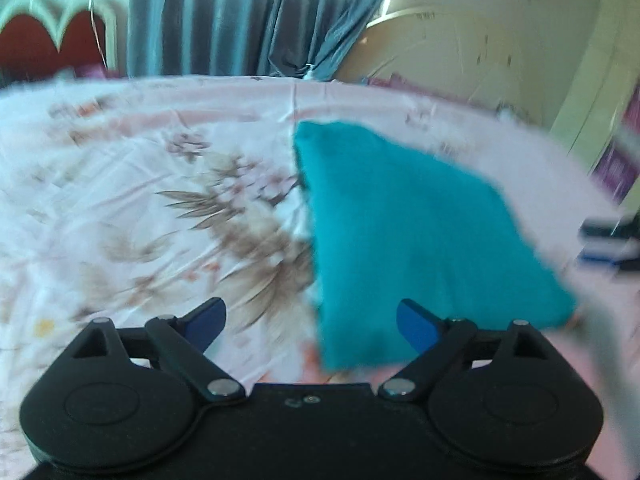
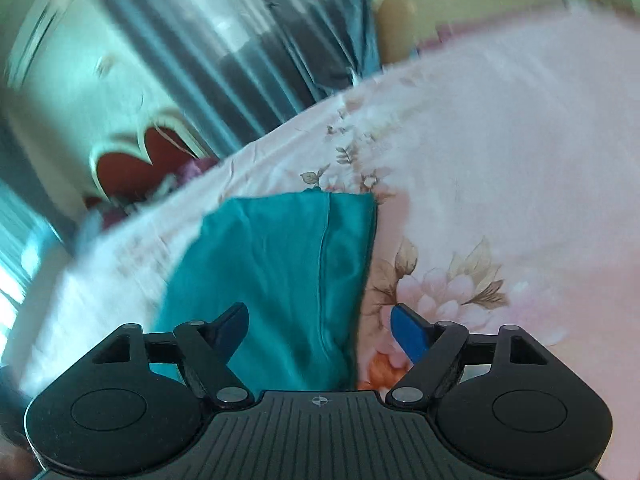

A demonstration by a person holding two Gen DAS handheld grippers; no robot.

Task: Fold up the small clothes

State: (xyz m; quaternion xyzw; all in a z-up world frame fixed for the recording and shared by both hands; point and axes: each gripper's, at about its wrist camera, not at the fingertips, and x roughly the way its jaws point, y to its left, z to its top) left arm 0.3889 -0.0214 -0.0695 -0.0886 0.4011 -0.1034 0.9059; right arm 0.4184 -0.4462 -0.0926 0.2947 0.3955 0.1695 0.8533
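Pink floral bedsheet (image 1: pixel 140 200) under grey curtains (image 1: pixel 224 20); folded teal knit garment (image 1: pixel 400 232) flat on bed. Left gripper (image 1: pixel 312 320) and right gripper (image 2: pixel 320 328): jaws wide, empty. Fold apparently released; next, regrasp an edge.

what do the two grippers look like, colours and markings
Both are matte black with blue fingertip pads, angled linkage bars on silver pivot pins, and a round disc housing at each side. The left gripper has a smooth black centre plate with two small screws. The right gripper has a ribbed grey centre plate with a small crosshair mark. No cables or sleeves show.
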